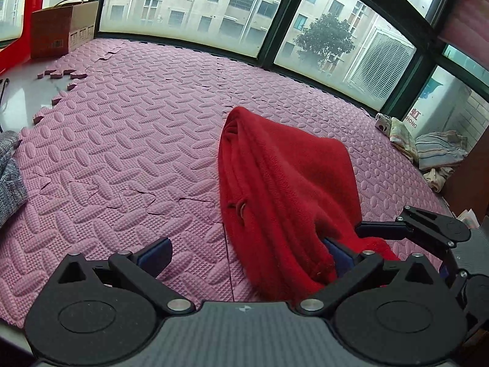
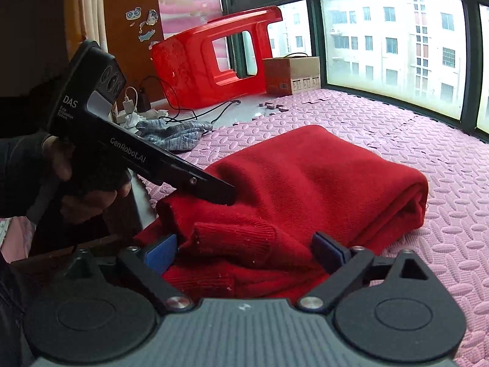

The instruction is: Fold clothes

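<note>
A red knitted sweater (image 1: 284,189) lies folded in a thick bundle on the pink foam mat (image 1: 137,140). It also shows in the right wrist view (image 2: 321,177). My left gripper (image 1: 244,253) is open, and its right finger touches the sweater's near edge. My right gripper (image 2: 244,252) is open with the sweater's ribbed cuff (image 2: 235,238) lying between its fingers. The left gripper also shows in the right wrist view (image 2: 226,195), resting against the sweater's left side. The right gripper's fingers (image 1: 382,226) show at the sweater's right edge in the left wrist view.
A grey knitted garment (image 2: 174,131) lies at the mat's left edge. A cardboard box (image 2: 290,75) and a tipped red plastic stool (image 2: 207,58) stand by the window. Folded striped cloths (image 1: 437,150) lie at the right. Cables and a charger (image 2: 131,104) lie on the floor.
</note>
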The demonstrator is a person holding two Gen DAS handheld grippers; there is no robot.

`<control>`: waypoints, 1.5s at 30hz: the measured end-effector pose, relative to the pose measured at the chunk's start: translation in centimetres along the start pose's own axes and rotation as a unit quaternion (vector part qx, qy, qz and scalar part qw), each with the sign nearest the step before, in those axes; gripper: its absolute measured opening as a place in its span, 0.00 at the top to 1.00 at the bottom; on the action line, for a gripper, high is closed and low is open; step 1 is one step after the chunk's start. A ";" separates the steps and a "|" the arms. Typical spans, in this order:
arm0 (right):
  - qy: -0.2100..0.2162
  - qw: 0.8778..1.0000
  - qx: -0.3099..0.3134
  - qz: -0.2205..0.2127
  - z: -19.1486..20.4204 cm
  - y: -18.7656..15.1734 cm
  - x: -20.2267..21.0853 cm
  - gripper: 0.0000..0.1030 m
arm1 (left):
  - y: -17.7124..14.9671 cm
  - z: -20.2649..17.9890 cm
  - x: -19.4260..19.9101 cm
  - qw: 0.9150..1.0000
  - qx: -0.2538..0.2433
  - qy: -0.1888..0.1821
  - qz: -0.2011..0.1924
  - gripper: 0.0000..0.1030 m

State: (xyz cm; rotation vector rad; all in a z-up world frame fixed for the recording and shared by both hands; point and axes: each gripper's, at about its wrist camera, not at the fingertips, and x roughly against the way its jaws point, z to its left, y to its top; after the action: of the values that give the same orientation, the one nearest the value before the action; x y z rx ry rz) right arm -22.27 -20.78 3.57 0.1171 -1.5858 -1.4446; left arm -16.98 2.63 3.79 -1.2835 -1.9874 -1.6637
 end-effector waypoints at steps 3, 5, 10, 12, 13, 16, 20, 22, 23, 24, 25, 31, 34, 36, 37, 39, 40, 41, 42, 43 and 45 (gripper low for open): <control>0.009 1.000 -0.005 -0.002 -0.1 0.8 0.7 0.04 | 0.3 -0.3 0.5 1.000 -0.011 0.001 -0.009 0.00; 0.017 1.000 -0.018 -0.006 -0.8 1.7 1.4 0.02 | 0.5 -0.3 0.6 1.000 -0.012 0.000 -0.011 0.00; -0.004 0.999 -0.048 -0.018 -3.6 4.0 3.1 0.00 | 0.5 -0.1 0.3 1.000 -0.004 -0.003 -0.008 0.00; -0.026 0.998 -0.059 -0.017 -5.0 5.0 2.9 0.00 | 0.6 -0.1 0.2 1.000 -0.001 -0.001 -0.005 0.00; -0.036 0.997 -0.063 -0.014 -5.7 5.5 2.5 0.00 | 0.6 -0.1 0.2 1.000 -0.001 0.001 -0.004 0.00; -0.050 0.996 -0.068 -0.012 -7.0 6.3 1.3 0.00 | 0.7 -0.2 0.0 1.000 0.003 0.008 0.003 0.00; -0.054 0.996 -0.069 0.008 -8.0 7.3 -2.2 0.00 | 0.9 -0.4 0.0 1.000 0.014 0.018 0.015 0.00; -0.060 0.996 -0.067 0.014 -8.1 7.3 -3.3 0.00 | 0.9 -0.4 0.0 0.999 0.017 0.022 0.020 0.00; -0.061 0.995 -0.070 0.026 -8.4 7.1 -4.3 0.00 | 1.0 -0.4 0.0 0.999 0.018 0.025 0.022 0.00; -0.064 0.995 -0.071 0.028 -8.5 6.9 -4.9 0.00 | 1.0 -0.5 0.0 0.999 0.019 0.028 0.024 0.00; -0.065 0.995 -0.072 0.029 -8.6 6.9 -5.1 0.00 | 1.1 -0.6 0.0 0.999 0.019 0.031 0.025 0.00; -0.068 0.994 -0.072 0.046 -8.7 5.8 -6.4 0.00 | 1.1 -1.3 0.0 0.998 0.009 0.050 0.027 0.00; -0.066 0.994 -0.068 0.049 -8.8 5.9 -6.5 0.00 | 1.1 -1.5 0.0 0.998 0.006 0.056 0.027 0.00; -0.061 0.994 -0.073 0.053 -9.0 6.1 -6.4 0.00 | 1.1 -1.6 0.0 0.998 0.004 0.058 0.027 0.00; -0.057 0.994 -0.076 0.054 -9.1 6.2 -6.4 0.00 | 1.1 -1.6 0.0 0.998 0.003 0.060 0.027 0.00; -0.052 0.994 -0.076 0.055 -9.3 6.2 -6.4 0.00 | 1.1 -1.7 0.0 0.998 0.002 0.063 0.027 0.00; -0.051 0.994 -0.074 0.056 -9.3 6.2 -6.3 0.00 | 1.1 -1.7 0.0 0.998 0.001 0.064 0.027 0.00; -0.053 0.994 -0.071 0.057 -9.1 6.2 -6.4 0.00 | 1.1 -1.8 0.0 0.997 0.000 0.066 0.027 0.00; -0.056 0.994 -0.067 0.059 -9.0 6.2 -6.4 0.00 | 1.1 -1.8 0.0 0.997 -0.001 0.067 0.027 0.00; -0.061 0.994 -0.062 0.061 -8.7 6.2 -6.5 0.00 | 1.1 -1.9 0.1 0.997 -0.002 0.069 0.026 0.00; -0.071 0.994 -0.051 0.065 -8.3 6.2 -6.8 0.00 | 1.1 -2.0 0.1 0.997 -0.005 0.072 0.026 0.00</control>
State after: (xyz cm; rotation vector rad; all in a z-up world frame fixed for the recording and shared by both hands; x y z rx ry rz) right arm -9.90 -20.71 3.50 -0.1481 -1.5991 -1.4542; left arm -16.88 0.86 5.21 -1.1727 -1.8497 -1.6936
